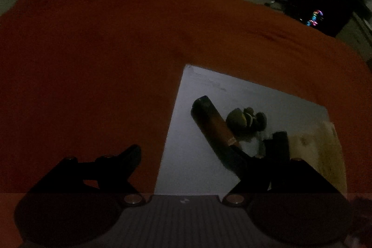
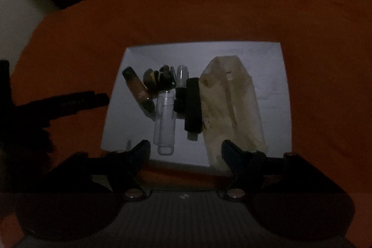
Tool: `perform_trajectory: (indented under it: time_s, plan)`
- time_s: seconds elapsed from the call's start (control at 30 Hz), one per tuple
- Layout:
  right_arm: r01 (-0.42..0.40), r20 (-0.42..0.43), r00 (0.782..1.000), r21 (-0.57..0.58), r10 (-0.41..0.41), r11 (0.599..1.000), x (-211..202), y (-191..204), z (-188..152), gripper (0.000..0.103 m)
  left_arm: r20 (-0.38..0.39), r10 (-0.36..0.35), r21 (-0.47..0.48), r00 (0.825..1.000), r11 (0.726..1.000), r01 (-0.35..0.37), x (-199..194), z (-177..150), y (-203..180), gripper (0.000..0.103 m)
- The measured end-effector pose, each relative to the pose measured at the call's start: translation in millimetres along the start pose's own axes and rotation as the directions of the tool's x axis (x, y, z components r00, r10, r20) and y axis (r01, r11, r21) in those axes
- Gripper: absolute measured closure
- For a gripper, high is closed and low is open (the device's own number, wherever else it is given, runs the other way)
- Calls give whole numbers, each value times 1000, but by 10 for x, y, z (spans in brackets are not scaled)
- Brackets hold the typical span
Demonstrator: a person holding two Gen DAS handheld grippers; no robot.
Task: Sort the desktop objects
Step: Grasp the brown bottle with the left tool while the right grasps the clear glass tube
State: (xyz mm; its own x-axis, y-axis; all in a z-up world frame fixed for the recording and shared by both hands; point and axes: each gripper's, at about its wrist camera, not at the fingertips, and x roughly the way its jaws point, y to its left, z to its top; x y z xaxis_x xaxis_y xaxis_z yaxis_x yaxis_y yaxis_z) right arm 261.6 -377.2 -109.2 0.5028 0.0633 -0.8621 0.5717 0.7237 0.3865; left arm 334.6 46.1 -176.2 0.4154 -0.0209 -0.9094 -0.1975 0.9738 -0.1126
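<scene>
A shallow white tray [image 2: 267,76] lies flat on the orange-covered table [image 2: 209,15], holding a cluster of small things. At its left, a brown cylindrical tube [image 2: 139,91] with a dark cap lies slanted, its capped end toward the far side. Just beside it sits a dark, lumpy bundle with a yellowish patch [image 2: 160,78], too dim to identify. A clear plastic tube [image 2: 165,122] lies lengthwise toward the near rim, with a second clear piece [image 2: 181,73] beyond it. A black bar-shaped object [image 2: 192,106] lies parallel beside them, touching a crinkled translucent plastic bag [image 2: 230,104] that reaches over the tray's near edge.
</scene>
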Motion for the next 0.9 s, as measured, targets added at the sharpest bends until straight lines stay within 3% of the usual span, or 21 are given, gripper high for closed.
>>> perform_trajectory:
  time_s: [0.33,0.57,0.7,0.9]
  plan:
    - [54,-25,998,-60,-55,997,468,326,48,34,-6,-42,-97,999,994,41,301,166,-48,25]
    - [100,-40,994,-97,-104,990,748,343,-18,40,-40,-37,-165,999,986,30,569,157,-84,35]
    - [116,-44,992,-98,-121,988,848,303,-38,40,-72,-57,-99,996,994,50,684,149,-189,45]
    - [122,-47,991,-83,-127,989,920,301,-11,40,-68,-50,-124,996,991,41,777,142,-150,42]
